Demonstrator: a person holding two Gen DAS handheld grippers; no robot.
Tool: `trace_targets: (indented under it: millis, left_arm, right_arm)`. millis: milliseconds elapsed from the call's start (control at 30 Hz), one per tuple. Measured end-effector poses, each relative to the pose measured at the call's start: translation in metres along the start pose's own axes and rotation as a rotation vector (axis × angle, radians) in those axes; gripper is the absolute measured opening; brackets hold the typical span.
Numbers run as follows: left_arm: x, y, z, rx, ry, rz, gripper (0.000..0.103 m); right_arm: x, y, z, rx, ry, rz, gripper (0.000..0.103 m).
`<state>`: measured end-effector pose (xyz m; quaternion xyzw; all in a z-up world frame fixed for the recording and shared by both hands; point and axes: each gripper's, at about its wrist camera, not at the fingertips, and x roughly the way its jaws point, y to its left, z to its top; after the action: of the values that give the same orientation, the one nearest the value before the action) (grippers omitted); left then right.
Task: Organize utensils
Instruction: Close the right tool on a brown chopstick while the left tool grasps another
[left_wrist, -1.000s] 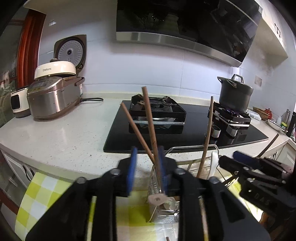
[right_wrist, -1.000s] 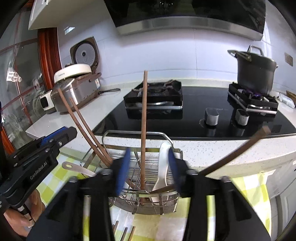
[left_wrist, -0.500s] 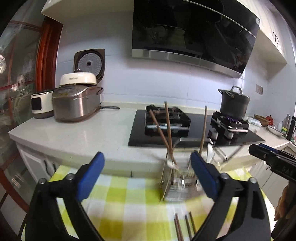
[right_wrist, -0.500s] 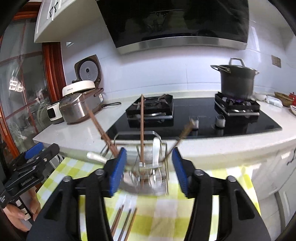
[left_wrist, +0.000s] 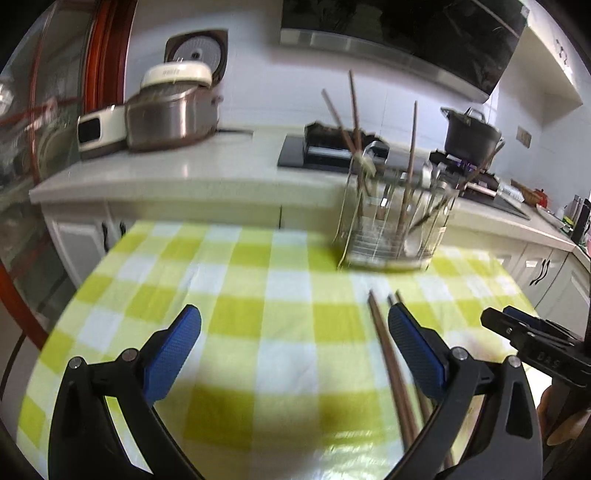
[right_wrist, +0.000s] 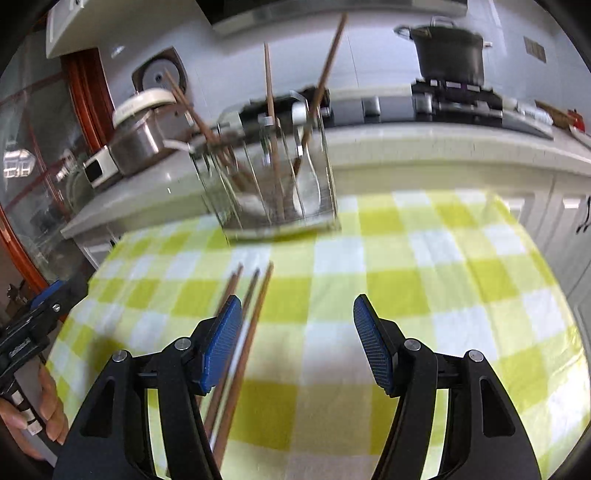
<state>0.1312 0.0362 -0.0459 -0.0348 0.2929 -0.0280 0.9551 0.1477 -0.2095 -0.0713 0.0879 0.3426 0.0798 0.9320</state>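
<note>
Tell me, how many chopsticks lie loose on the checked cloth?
3, side by side on the cloth before the wire holder: left, middle, right. The grippers hide their near ends.

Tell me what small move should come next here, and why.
Probably lower the right gripper toward the loose chopsticks lying on the checked cloth beside its left finger. Both grippers are open and empty, the left gripper included, while the wire utensil rack already holds other chopsticks and spoons.
</note>
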Motion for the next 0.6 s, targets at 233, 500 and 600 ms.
trace_targets:
  millis: [233, 500, 600]
  left_arm:
    - [0.009, 0.018, -0.024, -0.022, 0.071, 0.004, 0.098]
    - [0.012, 0.03, -0.025, -0.031, 0.085, 0.002, 0.098]
    - [0.011, 0.032, -0.024, -0.036, 0.082, -0.003, 0.098]
  right_arm:
    - [0.045, 0.007, -0.014, -0.009, 0.14, -0.027, 0.061]
    - [0.066, 0.025, -0.014, -0.058, 0.18, -0.044, 0.06]
    - [0.072, 0.031, -0.013, -0.085, 0.18, -0.078, 0.06]
